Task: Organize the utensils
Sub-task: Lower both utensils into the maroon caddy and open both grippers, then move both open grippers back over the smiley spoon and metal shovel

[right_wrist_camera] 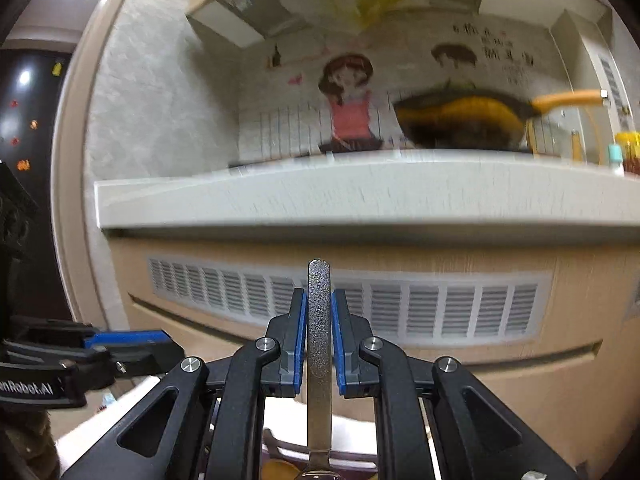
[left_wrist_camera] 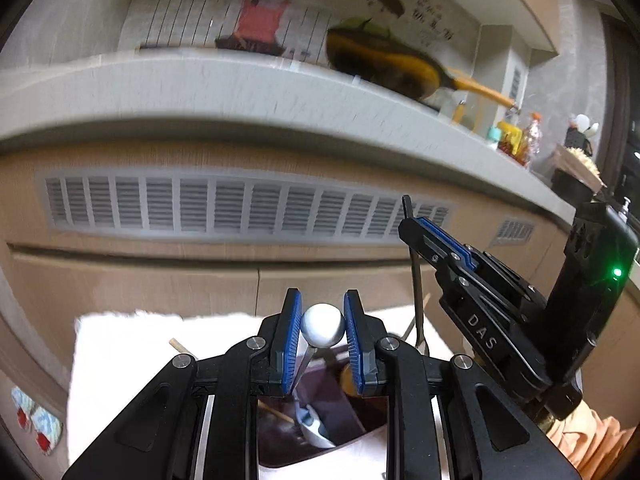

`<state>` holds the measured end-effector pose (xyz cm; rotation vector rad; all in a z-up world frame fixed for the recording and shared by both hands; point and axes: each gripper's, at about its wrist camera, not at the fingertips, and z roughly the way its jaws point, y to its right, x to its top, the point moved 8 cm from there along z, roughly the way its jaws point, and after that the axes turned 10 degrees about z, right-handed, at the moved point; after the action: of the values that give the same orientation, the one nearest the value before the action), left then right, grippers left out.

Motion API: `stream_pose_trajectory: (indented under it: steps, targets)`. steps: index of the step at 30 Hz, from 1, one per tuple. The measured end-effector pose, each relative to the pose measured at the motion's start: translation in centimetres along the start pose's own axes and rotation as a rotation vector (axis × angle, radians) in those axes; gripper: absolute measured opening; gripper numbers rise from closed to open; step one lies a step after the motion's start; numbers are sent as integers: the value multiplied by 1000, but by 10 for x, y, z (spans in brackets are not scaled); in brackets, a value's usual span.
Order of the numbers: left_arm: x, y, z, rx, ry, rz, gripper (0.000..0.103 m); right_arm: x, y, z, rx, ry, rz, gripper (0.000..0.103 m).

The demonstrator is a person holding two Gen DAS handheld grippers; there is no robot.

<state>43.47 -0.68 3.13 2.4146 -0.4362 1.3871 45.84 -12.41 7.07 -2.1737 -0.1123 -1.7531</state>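
My left gripper point(left_wrist_camera: 322, 330) clamps a ball-ended utensil point(left_wrist_camera: 323, 325) — my right point(right_wrist_camera: 319, 322) pinches a metal handle point(right_wrist_camera: 319, 320) — before the counter point(right_wrist_camera: 360, 196)

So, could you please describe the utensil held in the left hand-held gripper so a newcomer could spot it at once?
Start at the long grey countertop edge and the vented cabinet front below it. Lower down, the left hand-held gripper is shut on a utensil with a round, pale ball-shaped handle end. The right hand-held gripper's utensil instead has a flat, speckled metal handle.
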Motion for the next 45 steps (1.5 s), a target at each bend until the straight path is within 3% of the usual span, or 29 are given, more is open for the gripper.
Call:
stream_pose_trajectory:
  steps: [5, 12, 19, 25, 29, 30, 35, 41, 45]
  targets:
    - [-32, -2, 19, -25, -68, -38, 23, -37, 28, 23, -4, -136, 90, 11]
    - [-68, -8, 27, -17, -142, -94, 24, -84, 43, 16, -23, -288, 121, 12]
    - [-72, -7, 1, 53, -94, -88, 48, -111, 40, -19, -73, -367, 71, 18]
    - [-72, 2, -35, 89, -56, -54, 54, -121, 38, -66, -108, -391, 40, 35]
    - [-85, 3, -62, 122, -40, -29, 69, -137, 31, -97, -134, -430, 1, 63]
    - [-93, 4, -70, 130, -50, -18, 69, -141, 30, -104, -140, -436, -12, 70]
    - [-151, 15, -93, 122, -158, 31, 69, -171, 21, -137, -156, -503, -64, 84]
    - [-236, 57, -109, 37, -329, 111, 69, -216, 23, -174, -155, -612, -37, 87]
    - [-265, 74, -115, 35, -360, 103, 69, -232, 27, -189, -167, -655, 21, 90]
